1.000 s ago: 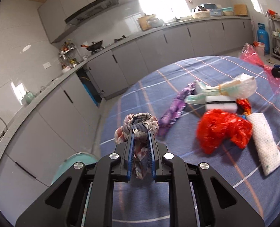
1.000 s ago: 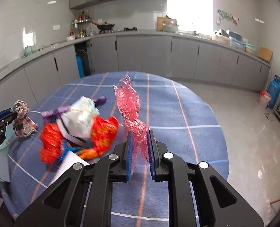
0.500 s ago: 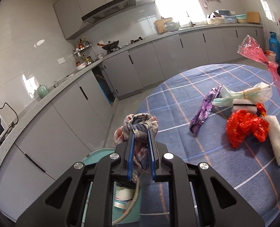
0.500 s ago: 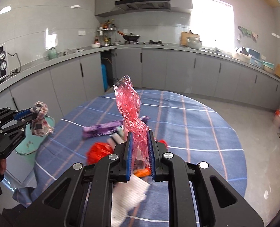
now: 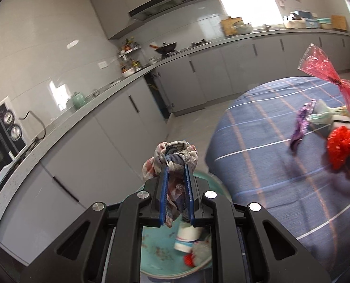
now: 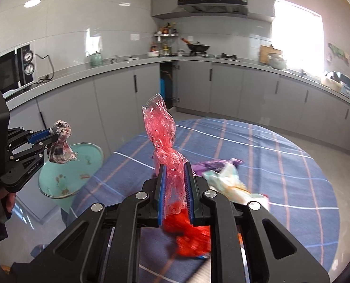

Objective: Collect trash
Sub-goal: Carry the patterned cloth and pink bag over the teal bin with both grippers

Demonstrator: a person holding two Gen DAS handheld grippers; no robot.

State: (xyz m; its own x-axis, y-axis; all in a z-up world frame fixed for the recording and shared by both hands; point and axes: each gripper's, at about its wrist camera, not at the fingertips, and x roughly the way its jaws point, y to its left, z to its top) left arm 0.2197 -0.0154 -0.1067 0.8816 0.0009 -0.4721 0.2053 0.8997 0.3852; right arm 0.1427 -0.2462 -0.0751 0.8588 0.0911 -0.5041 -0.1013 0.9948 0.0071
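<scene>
Left tongs [image 5: 176,165] carried rag [image 5: 175,152] over bin [image 5: 158,254].

Two grippers are in view, the left gripper [image 5: 176,172] at lower centre pinching one checked rag [image 5: 175,152] and the right gripper [image 6: 175,176] at lower centre pinching one pink cellophane bag [image 6: 162,129]. One teal bin [image 6: 80,165] shows at lower left, and one round table [image 6: 293,176] with a blue checked cloth fills the right. On the table lie one red crumpled bag [image 5: 342,146], one purple wrapper [image 5: 301,125] and one pale bundle [image 6: 229,179]
</scene>
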